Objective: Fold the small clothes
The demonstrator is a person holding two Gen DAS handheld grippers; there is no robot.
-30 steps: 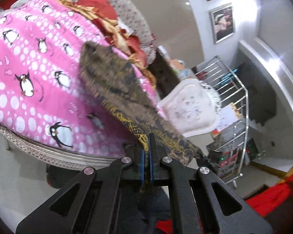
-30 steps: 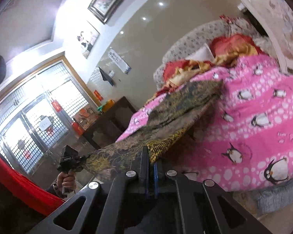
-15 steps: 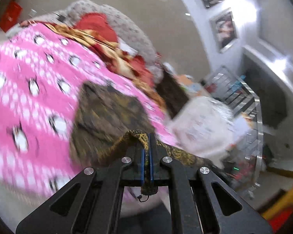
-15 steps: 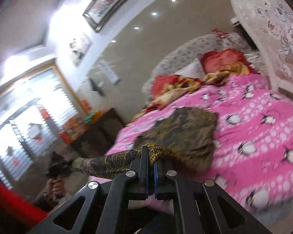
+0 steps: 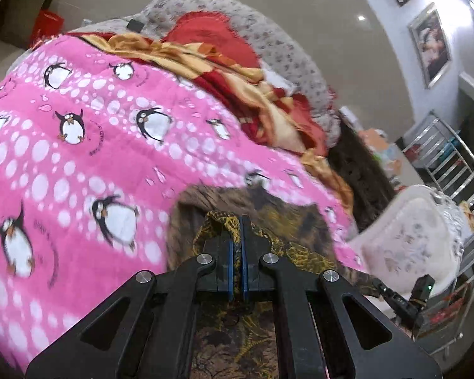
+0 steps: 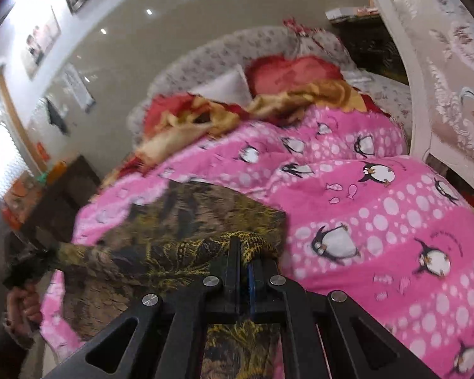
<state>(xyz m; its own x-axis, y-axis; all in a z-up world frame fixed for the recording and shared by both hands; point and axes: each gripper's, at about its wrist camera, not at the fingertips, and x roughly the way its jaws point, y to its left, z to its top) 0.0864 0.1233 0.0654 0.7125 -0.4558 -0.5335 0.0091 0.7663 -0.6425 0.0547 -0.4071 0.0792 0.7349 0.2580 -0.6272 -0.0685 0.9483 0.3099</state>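
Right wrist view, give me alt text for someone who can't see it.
A black two-finger gripper is shut on the edge of a dark brown and gold patterned cloth lying on a pink penguin-print blanket on a bed. At far left, a hand holds the second gripper, blurred, at the cloth's other end.

The left gripper (image 5: 239, 221) has its jaws clamped on a brown-and-gold patterned garment (image 5: 294, 221). The garment lies on a pink penguin-print blanket (image 5: 88, 145) covering the bed.

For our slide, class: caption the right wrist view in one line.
Right gripper clamps the dark gold-patterned garment over the pink penguin quilt.
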